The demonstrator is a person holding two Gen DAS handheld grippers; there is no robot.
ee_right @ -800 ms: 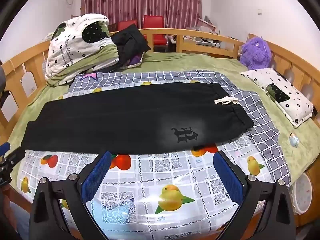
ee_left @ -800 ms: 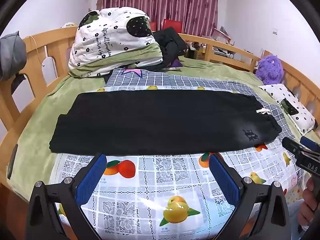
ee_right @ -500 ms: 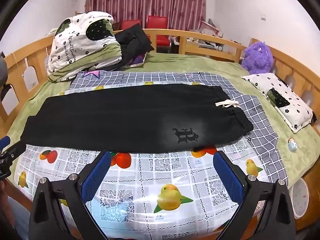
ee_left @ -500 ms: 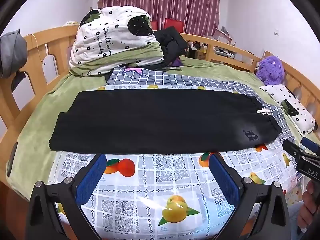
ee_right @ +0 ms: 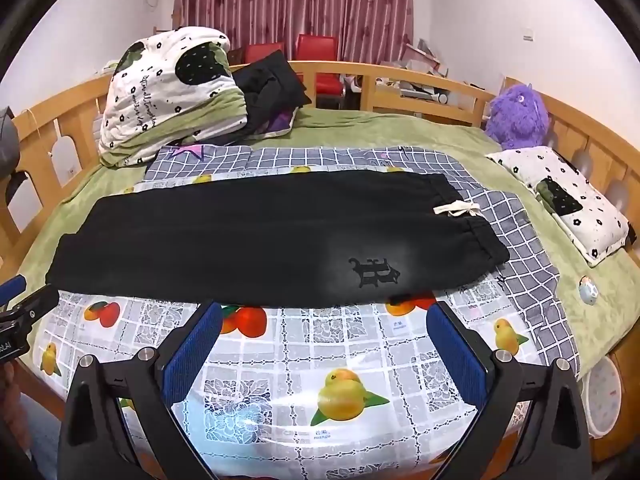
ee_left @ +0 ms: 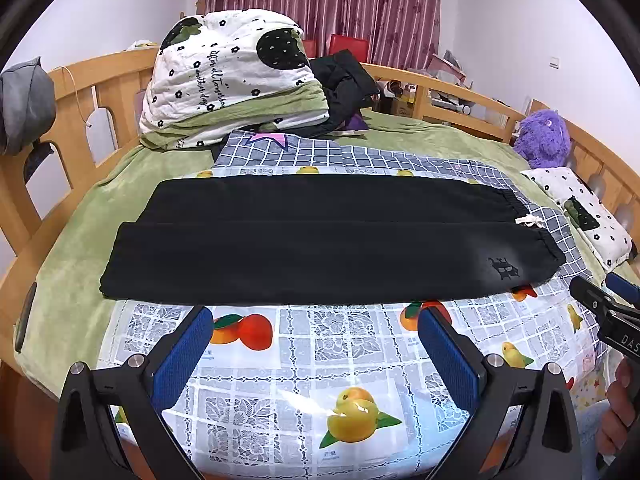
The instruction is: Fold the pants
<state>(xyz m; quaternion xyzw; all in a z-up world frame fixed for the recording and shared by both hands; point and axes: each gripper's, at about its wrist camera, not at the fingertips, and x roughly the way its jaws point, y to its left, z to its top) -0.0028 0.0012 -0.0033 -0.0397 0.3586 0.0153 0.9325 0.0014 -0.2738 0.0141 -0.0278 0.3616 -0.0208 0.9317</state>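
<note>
Black pants (ee_left: 320,240) lie flat and lengthwise across the fruit-print cloth (ee_left: 304,360) on the bed, one leg folded over the other, waistband with a white drawstring (ee_right: 456,210) to the right, leg ends to the left. They also show in the right wrist view (ee_right: 260,240). My left gripper (ee_left: 316,344) is open and empty, just in front of the pants' near edge. My right gripper (ee_right: 324,340) is open and empty, in front of the logo (ee_right: 374,272) near the waist. Each gripper shows at the edge of the other's view.
A rolled white flowered quilt (ee_left: 232,80) and dark clothes (ee_left: 344,84) are piled at the back left. A purple plush toy (ee_right: 516,116) and a small pillow (ee_right: 568,200) lie at the right. Wooden rails (ee_left: 80,120) ring the bed.
Both grippers have risen slightly and tilted, so the pants sit a little lower in both views. The pants have not moved. Both grippers stay open.
</note>
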